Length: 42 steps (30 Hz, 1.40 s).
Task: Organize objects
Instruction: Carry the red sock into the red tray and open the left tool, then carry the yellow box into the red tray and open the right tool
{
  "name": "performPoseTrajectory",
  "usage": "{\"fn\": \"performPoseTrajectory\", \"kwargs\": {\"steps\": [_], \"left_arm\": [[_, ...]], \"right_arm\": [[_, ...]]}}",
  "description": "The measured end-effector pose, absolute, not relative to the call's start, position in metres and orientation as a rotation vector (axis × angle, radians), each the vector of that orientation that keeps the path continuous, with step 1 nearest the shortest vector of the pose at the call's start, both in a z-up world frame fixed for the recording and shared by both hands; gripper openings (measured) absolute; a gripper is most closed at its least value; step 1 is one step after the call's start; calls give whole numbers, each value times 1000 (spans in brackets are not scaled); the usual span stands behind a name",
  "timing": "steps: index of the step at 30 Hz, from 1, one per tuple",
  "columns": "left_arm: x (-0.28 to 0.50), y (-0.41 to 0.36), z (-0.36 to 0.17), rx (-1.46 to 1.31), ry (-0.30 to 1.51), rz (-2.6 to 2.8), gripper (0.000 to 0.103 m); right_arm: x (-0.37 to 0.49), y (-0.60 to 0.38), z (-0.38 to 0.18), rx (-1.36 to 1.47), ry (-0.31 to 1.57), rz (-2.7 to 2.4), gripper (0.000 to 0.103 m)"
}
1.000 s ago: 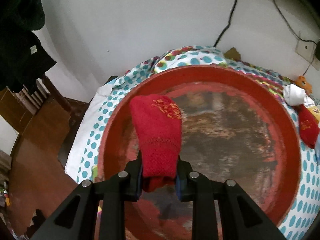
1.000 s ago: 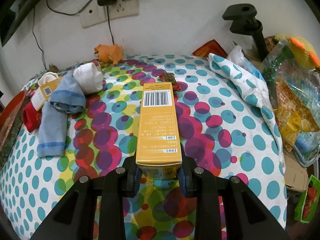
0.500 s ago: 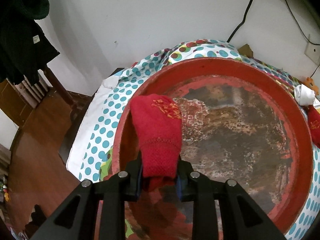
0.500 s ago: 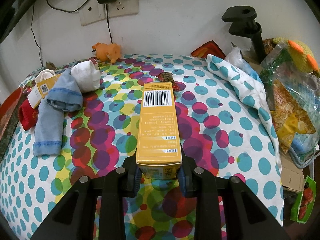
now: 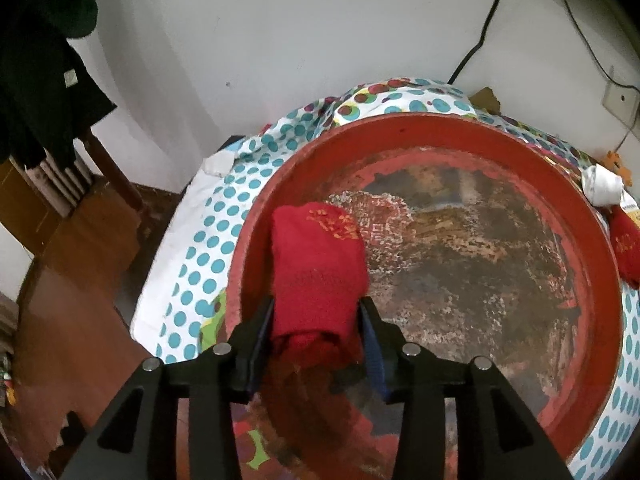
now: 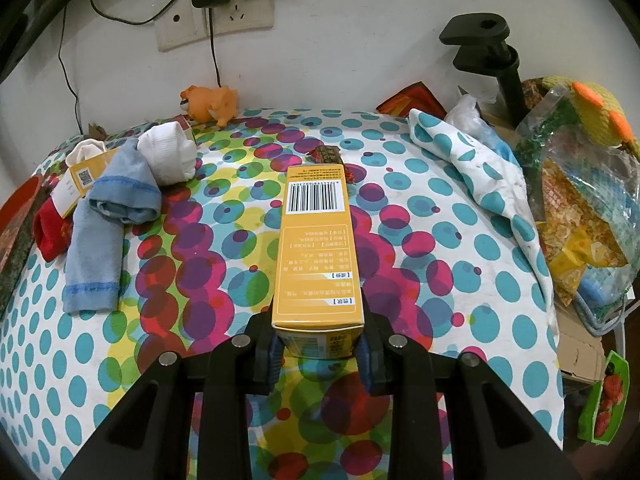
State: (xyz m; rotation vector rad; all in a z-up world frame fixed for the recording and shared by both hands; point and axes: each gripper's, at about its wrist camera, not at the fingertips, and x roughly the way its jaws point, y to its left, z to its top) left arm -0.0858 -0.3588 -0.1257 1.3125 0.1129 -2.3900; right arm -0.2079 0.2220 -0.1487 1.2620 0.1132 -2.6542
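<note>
Left gripper: jaws have just been opening, now spread; rolled red sock sits loose between them inside the red tray, likely a drop-off for sorting. Right gripper: pinching the near end of a yellow carton, which juts ahead over the dotted cloth. Ahead-left of it: blue sock, white sock, second red sock, another carton. Path ahead clear; bagged clutter crowds the right.
</note>
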Motion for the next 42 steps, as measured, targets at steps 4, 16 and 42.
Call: {"fn": "performPoseTrajectory", "kwargs": {"steps": [4, 16, 42], "left_arm": [[-72, -349, -113, 1239, 77, -2410, 43], [-19, -311, -99, 1058, 79, -2497, 43], [-4, -328, -109, 1050, 193, -2476, 43]], "right_arm": [[-216, 226, -150, 1255, 113, -2668, 27], [-245, 266, -148, 1224, 193, -2750, 27], [-225, 46, -113, 965, 335, -2278, 27]]}}
